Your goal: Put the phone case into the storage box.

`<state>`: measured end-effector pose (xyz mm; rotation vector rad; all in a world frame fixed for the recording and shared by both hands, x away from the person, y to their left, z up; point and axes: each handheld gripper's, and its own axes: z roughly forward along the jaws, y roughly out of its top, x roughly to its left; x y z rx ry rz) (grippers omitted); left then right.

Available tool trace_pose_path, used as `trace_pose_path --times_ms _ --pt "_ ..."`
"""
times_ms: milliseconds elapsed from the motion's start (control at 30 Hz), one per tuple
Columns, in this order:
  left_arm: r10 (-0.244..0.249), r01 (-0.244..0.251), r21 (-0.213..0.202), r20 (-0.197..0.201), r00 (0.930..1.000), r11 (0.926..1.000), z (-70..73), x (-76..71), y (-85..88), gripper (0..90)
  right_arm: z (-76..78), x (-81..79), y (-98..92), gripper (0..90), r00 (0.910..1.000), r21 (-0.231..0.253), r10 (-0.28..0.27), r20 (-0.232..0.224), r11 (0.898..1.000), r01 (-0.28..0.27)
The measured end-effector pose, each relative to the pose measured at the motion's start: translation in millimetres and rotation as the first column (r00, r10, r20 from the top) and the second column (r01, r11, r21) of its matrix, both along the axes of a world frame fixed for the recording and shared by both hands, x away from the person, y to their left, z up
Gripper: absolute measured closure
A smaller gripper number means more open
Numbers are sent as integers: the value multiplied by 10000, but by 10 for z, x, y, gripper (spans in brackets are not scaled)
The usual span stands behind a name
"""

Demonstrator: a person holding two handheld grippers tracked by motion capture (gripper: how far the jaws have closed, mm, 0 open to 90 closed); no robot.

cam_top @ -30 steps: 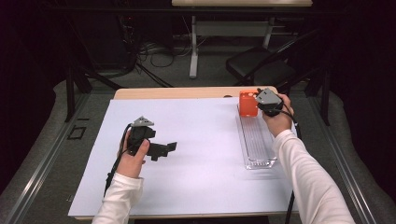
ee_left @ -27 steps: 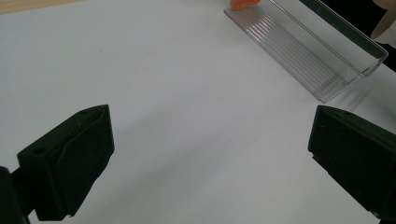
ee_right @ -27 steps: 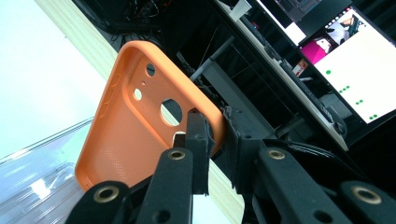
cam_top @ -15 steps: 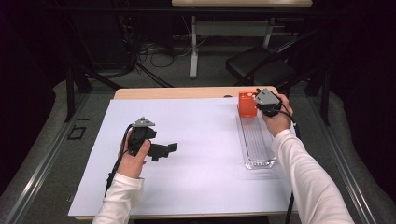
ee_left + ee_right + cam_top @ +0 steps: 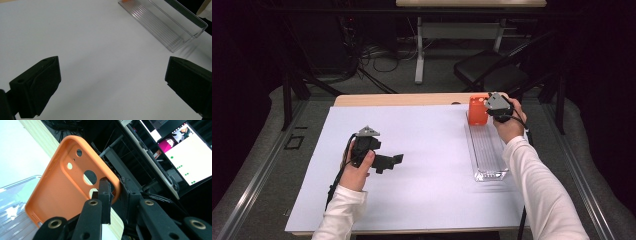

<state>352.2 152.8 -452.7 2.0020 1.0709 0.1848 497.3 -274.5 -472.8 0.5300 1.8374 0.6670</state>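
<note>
While right claw (image 5: 113,202) pinches it | orange phone case (image 5: 62,187), camera cutouts, tilted | left claw (image 5: 112,82) agape

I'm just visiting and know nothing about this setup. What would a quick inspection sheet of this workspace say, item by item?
Surface: white sheet covering a wooden table.
Job's things: orange phone case, pinched at its edge by the right hand-held gripper, at the far end of a long clear plastic tray.
Clutter: nothing seen on the sheet.
Grippers: right hand-held gripper shut on the phone case; left hand-held gripper open with nothing between its jaws, low over the sheet.
Cables: one trails from the left hand-held gripper along the forearm; loose cables lie on the floor beyond the table.
Surroundings: dark room, black chair, a second table's legs, a lit monitor.
</note>
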Motion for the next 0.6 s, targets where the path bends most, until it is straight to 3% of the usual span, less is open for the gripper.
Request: trace_pose_path --times_ms 600 --pt "-15 15 28 -128 9999 10000 -35 15 -14 8 -25 123 -58 753 9994 164 -275 -225 9995 279"
